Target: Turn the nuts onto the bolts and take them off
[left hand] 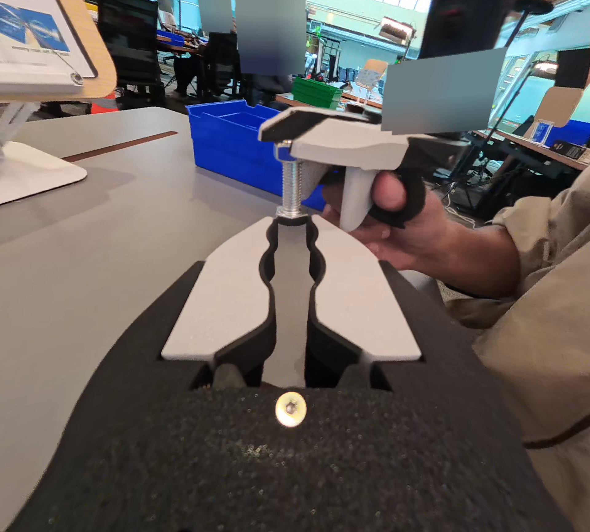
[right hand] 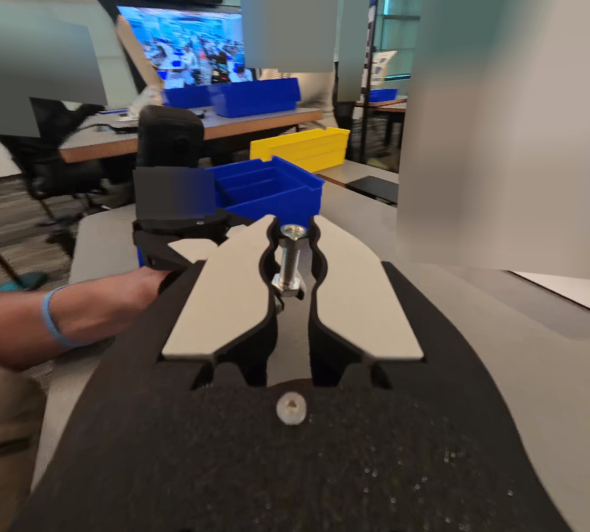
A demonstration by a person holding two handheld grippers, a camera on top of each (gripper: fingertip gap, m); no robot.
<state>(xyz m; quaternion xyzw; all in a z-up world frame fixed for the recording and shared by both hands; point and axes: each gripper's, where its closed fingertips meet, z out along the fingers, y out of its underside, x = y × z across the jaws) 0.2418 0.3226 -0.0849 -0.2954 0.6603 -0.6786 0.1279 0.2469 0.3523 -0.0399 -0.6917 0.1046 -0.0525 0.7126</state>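
Two grippers share one bolt (left hand: 291, 188), held upright above the grey table (left hand: 95, 261). Nearest, the left gripper (left hand: 291, 221) has its jaws clamped on the bolt's hex head. Higher up, the right gripper (right hand: 292, 231) pinches the nut (right hand: 292, 231) at the threaded tip. Beyond sits a blue bin (left hand: 230, 140). Judging by this, threading is underway; next comes a careful twist while keeping the nut square.

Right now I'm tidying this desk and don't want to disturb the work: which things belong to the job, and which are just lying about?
In the job:
- bolt, standing upright
- nut at its top end
- left gripper, shut on the bolt's head
- right gripper, shut on the nut

Just lying about:
- blue bin
- yellow bin
- printed sheet on its stand
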